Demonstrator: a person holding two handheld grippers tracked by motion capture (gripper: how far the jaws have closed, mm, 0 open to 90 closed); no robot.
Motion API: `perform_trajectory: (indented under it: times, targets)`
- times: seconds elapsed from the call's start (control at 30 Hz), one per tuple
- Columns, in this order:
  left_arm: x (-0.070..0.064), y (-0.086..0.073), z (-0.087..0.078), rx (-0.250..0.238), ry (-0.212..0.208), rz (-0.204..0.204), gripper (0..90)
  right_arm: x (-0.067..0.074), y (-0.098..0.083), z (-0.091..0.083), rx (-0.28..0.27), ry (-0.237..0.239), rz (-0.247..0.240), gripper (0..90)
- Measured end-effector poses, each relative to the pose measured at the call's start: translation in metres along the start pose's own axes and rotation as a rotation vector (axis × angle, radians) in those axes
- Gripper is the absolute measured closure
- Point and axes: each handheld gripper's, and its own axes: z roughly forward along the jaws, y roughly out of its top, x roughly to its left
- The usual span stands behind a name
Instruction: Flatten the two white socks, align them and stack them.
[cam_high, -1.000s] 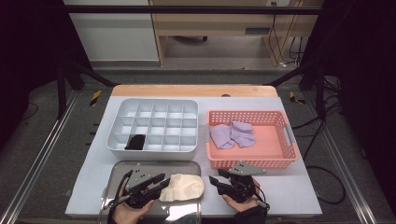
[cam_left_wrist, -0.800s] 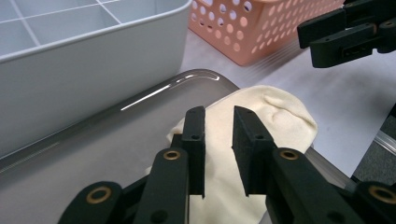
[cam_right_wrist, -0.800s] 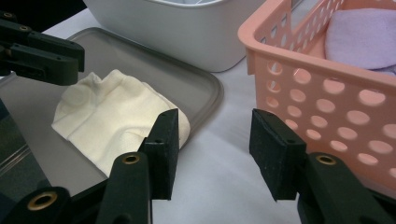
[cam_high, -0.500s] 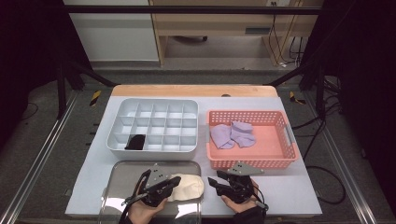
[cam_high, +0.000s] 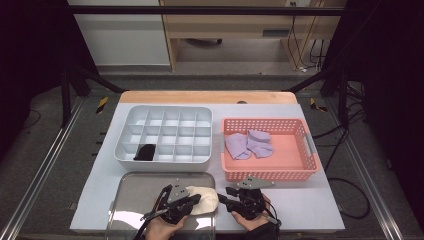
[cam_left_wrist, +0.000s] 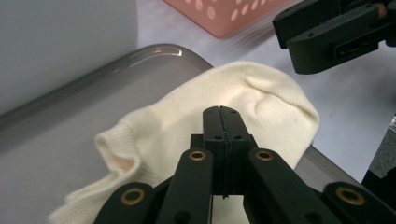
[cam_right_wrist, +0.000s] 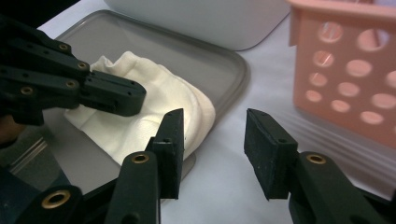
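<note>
From my remote seat I read the cream sock (cam_high: 202, 199) as lying on the metal tray (cam_high: 131, 189) at the near edge of the bench (cam_high: 310, 202), its long axis running roughly across the tray from the ribbed cuff at my left to the rounded toe, which draped over the tray's right rim toward the pink basket (cam_high: 305, 172). The left claw (cam_high: 196, 199) sat right on top of the sock's middle with its jaws pressed together; in the left gripper view (cam_left_wrist: 221, 122) the tips met flush, and I could not tell whether any fold of fabric was pinched between them or they merely rested against it. The right claw (cam_high: 223, 195) waited just beside the toe end on the bare bench, pointing toward the tray, its jaws standing apart and having just been closing a little, with nothing between them in the right gripper view (cam_right_wrist: 212, 140). So the sock lay ahead and to the left of the right claw, touching the left one, and I judged the left to be the nearer for any lift, the right placed to catch the overhanging toe.
</note>
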Motion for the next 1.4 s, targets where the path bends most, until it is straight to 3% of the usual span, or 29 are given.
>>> perform_trajectory:
  times: [0.27,0.5,0.77,0.93,1.23,1.4]
  targets:
    - [0.0,-0.003,0.004,0.015,0.002,-0.007,89.4,0.008,0.0,0.014,0.012,0.027,-0.009,59.7]
    - [0.0,-0.003,0.004,0.013,0.002,-0.016,89.4,0.009,-0.003,0.024,0.059,0.042,0.009,69.4]
    - [0.004,-0.002,-0.002,-0.009,0.002,-0.041,89.4,0.009,-0.003,0.024,0.067,0.071,0.042,82.5]
    - [0.007,-0.003,0.001,0.019,0.01,-0.049,89.4,0.01,0.002,0.019,0.044,0.076,0.035,82.8]
    - [0.005,-0.001,0.005,0.013,0.003,-0.049,89.4,0.02,0.016,0.011,-0.008,0.141,-0.014,82.8]
    - [0.005,-0.002,-0.003,0.0,-0.001,-0.059,89.3,0.021,0.016,0.011,-0.005,0.134,-0.009,82.9]
